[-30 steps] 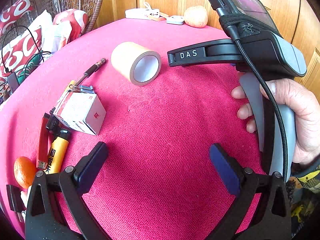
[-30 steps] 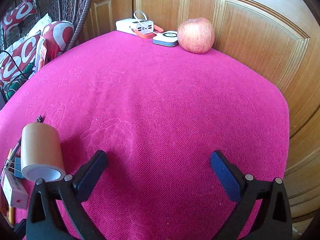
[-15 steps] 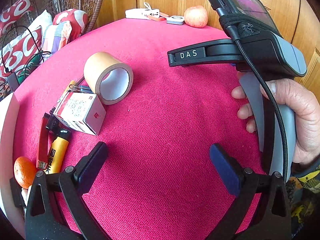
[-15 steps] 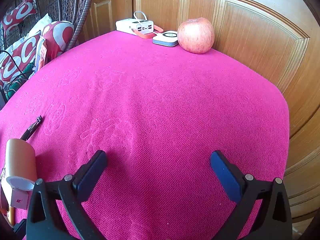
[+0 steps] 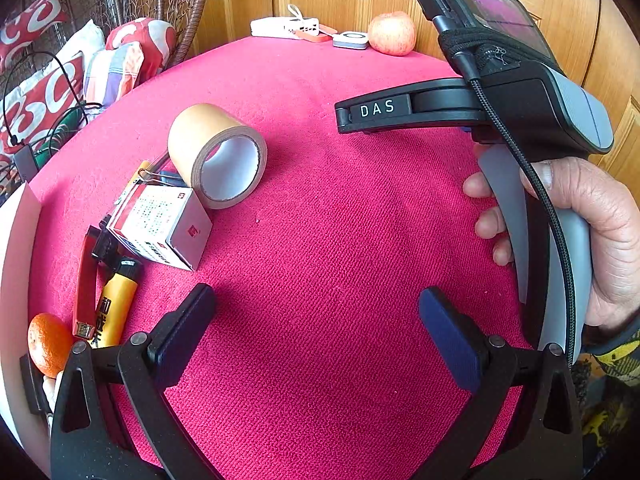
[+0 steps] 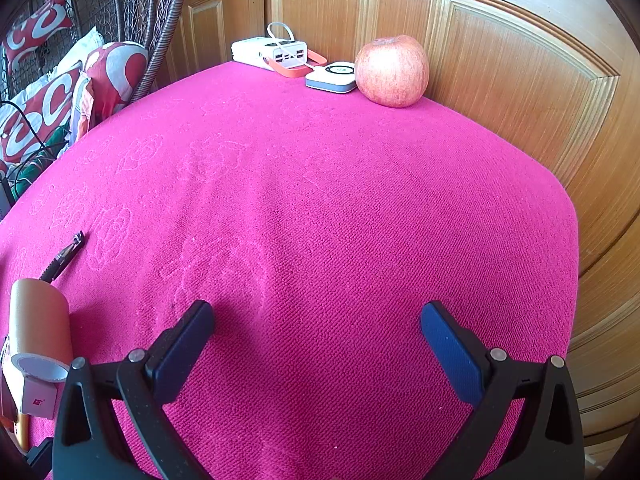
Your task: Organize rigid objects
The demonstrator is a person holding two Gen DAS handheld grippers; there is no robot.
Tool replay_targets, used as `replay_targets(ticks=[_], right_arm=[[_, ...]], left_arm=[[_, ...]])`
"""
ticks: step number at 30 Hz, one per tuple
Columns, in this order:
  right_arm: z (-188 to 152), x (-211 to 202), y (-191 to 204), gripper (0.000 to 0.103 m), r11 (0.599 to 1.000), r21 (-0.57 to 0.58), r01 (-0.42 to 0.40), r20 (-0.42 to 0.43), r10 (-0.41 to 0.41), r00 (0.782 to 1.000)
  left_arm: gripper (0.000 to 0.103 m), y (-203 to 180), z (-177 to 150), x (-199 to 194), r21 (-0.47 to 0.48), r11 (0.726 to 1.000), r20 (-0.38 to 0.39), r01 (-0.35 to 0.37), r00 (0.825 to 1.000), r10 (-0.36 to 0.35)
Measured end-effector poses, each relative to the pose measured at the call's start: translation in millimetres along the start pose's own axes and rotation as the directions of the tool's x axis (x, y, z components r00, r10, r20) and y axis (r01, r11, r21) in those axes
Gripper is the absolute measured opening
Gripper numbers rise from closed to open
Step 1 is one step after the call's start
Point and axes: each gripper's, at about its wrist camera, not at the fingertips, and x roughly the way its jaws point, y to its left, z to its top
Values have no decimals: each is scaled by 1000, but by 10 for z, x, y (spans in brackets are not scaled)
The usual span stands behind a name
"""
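Brown cylindrical tape roll (image 5: pixel 218 156) (lying sideways), boxy white carton (image 5: pixel 160 226), nubby pink cloth (image 5: pixel 320 240)

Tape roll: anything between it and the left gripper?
Nothing visible. Bare pink cloth runs from the open left gripper up to the tape roll. The white box sits against the roll's near-left side, off the direct line.

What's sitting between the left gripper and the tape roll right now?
Nothing: in the left wrist view only bare pink cloth lies between the open left gripper and the tape roll. The small white box sits just left of that line.
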Motion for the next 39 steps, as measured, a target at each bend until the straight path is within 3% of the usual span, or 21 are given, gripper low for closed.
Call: replay_targets(ticks=[33,36,39], right_arm=[[0,0,-3,103,1000,0,0,0,0,1000],[1,-1,-1,103,1000,0,1,0,-1,1000],[1,-1,-3,103,1000,0,0,0,0,1000]], left_arm=[[102,9,0,-53,-26,1000,-7,13,1000,-13],[102,42,64,-349,-75,993,61,94,994,-89],[102,165,142,-868,-95,988,190,118,977,-99]])
